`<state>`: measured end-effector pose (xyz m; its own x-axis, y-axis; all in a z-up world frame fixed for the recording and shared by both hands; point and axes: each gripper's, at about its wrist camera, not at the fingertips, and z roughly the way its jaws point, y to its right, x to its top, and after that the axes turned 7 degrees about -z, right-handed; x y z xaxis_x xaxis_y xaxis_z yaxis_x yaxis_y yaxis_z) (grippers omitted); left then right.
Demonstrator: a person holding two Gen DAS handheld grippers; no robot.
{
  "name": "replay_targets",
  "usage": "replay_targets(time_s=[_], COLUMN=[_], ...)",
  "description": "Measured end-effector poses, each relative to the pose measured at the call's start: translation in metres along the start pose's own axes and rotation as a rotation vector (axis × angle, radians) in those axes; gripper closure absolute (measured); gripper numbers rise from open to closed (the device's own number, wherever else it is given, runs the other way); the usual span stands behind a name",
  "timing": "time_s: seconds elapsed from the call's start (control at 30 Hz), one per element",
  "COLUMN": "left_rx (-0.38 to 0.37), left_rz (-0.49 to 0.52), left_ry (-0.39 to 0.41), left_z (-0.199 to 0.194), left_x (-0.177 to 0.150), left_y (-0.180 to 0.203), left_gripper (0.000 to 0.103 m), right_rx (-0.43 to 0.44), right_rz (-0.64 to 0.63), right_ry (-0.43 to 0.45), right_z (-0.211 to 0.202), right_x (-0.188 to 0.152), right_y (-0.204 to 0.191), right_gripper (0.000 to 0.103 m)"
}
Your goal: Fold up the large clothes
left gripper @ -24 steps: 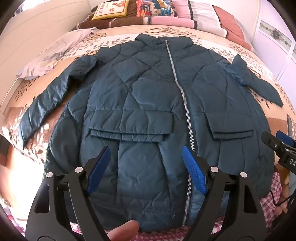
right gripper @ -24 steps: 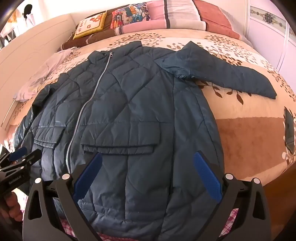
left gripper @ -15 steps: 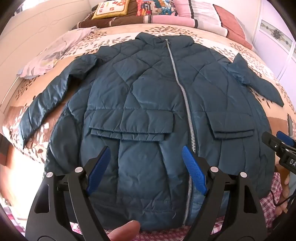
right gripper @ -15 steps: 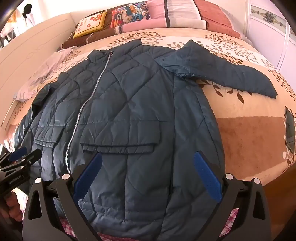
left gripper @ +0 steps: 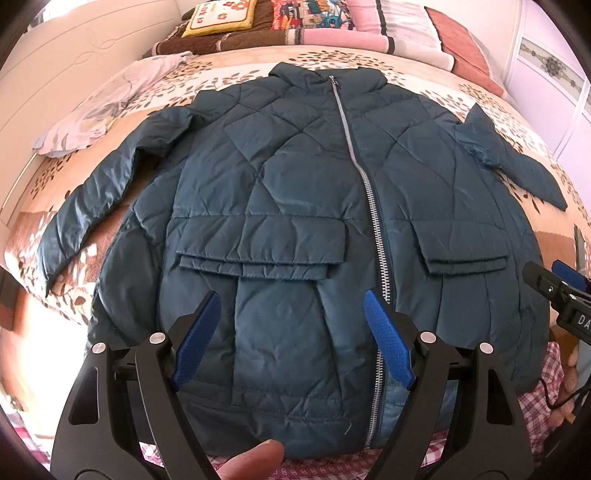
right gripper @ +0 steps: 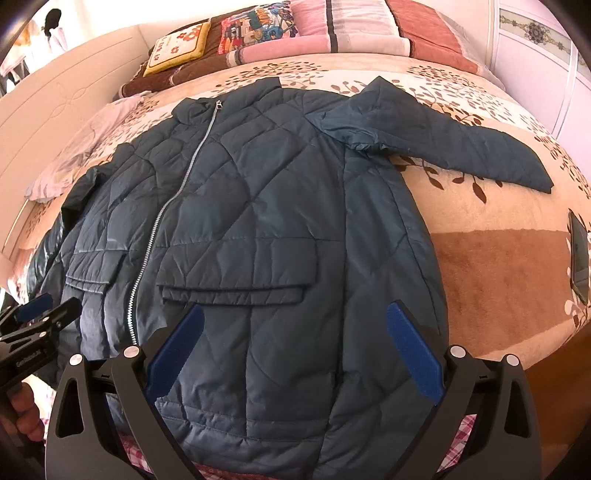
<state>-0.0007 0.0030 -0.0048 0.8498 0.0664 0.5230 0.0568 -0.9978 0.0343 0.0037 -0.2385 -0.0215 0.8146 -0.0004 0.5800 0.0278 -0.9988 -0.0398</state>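
jacket spread flat, both grippers spread and unloaded

while the quilted teal jacket [left gripper: 295,206] lies front-up on the patterned bedspread [right gripper: 498,221], zipped along its silver zipper [left gripper: 369,195], the left gripper [left gripper: 291,336] hovers above the hem with its blue pads [left gripper: 197,338] set wide apart and nothing between them. directly ahead of this gripper sits a flap pocket [left gripper: 258,243]; the zipper runs just past its right finger. ahead and to its left, one sleeve [left gripper: 96,195] stretches toward the bed edge, and a pale cloth [left gripper: 110,107] lies beyond it.

the right gripper [right gripper: 295,350] likewise hangs over the lower hem, pads [right gripper: 413,354] spread, gripping nothing. ahead of it lies the other flap pocket [right gripper: 236,269]. ahead and to its right, the second sleeve [right gripper: 443,144] extends outward across the bedspread. a dark phone [right gripper: 578,254] rests at the far right near the bed edge. striped pillows [right gripper: 332,29] lie well beyond the collar.
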Motion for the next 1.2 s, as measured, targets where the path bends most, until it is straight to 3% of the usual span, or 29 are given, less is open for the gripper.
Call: replay_targets(time_s=[1.2], left_rx=[0.002], left_rz=[0.002], left_ry=[-0.008], left_z=[0.0027], left_x=[-0.0020], left_y=[0.0036], left_gripper=[0.024], right_rx=[0.002], right_rz=[0.000], right_ry=[-0.008], right_z=[0.0031], right_x=[0.0000], right_y=[0.0032], right_gripper=[0.007])
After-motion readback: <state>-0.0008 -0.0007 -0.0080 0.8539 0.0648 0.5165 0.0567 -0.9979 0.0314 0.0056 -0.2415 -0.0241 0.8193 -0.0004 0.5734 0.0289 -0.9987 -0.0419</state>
